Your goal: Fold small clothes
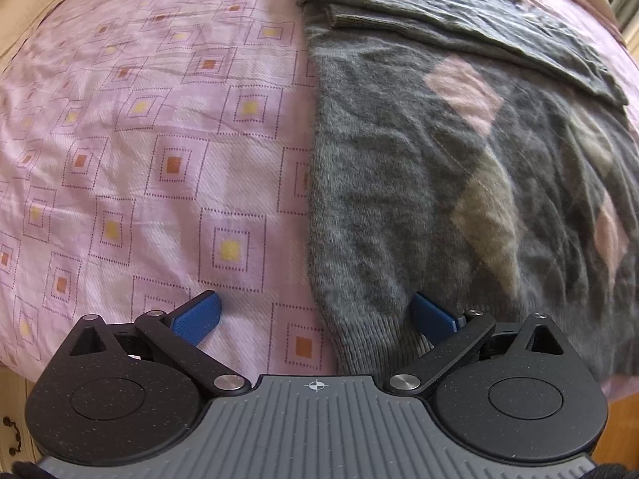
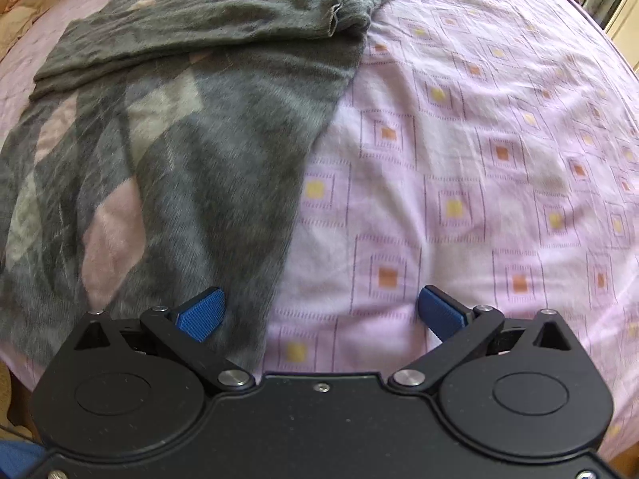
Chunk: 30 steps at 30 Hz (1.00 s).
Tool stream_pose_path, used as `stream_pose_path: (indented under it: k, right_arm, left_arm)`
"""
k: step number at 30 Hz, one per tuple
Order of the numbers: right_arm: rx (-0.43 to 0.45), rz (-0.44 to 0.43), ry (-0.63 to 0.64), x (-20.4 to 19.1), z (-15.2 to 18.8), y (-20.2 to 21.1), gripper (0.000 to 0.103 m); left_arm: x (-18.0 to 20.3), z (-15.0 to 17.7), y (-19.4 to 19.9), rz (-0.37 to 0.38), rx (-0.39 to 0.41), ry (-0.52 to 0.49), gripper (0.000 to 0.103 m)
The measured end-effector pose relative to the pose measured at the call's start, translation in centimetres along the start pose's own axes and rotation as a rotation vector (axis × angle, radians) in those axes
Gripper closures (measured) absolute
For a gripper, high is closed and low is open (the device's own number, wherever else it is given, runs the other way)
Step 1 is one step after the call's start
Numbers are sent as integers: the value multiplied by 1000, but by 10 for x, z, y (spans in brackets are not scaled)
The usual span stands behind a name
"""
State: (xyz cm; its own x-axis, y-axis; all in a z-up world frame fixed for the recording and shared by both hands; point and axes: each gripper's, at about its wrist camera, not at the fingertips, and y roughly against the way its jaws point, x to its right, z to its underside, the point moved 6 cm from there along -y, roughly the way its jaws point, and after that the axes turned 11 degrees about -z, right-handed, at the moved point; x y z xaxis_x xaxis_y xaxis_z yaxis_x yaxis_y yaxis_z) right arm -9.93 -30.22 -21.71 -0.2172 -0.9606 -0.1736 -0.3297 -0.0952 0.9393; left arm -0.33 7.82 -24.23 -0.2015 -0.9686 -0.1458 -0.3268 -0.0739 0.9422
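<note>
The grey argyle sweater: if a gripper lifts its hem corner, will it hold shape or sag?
The sweater would likely sag: it is a soft, fuzzy knit lying limp on the bedspread. Its folded-over sleeve may slide off. The fuzzy surface probably grips well.

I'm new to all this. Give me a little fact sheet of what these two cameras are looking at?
Surface: pink bedsheet with small squares
Garment: grey argyle sweater, lying flat, sleeves folded across its top
Left tool: open, straddling the sweater's left bottom edge
Right tool: open, straddling the sweater's right bottom edge
Held: nothing
</note>
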Motion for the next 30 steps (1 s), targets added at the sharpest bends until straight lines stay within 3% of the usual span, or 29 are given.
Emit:
stream_pose_path:
  k: [4,8,10,14,16,23,30]
  right_arm:
    - [-30,-16,-41,-11,24,5,0]
    - [-60,-97,-71,-22,42,17,1]
    - [-46,-134,-76,-30,50,23,7]
    - [-28,-188,-81,-42,62,32,18]
    - [-15,-195,-77,-46,65,35,22]
    - [-15,-239,-90,-53,66,32,26]
    - [40,-264,-141,-53,70,25,22]
  left_arm:
    - [-4,14,5,46,3,-52,1]
    - [-5,35,15,83,28,-128,4]
    - [-5,46,22,96,51,-146,13]
    - [-12,64,31,149,66,-114,17]
    - [-14,70,32,178,58,-87,25]
    - [-12,60,36,190,77,-60,27]
    - [2,41,25,187,89,-70,27]
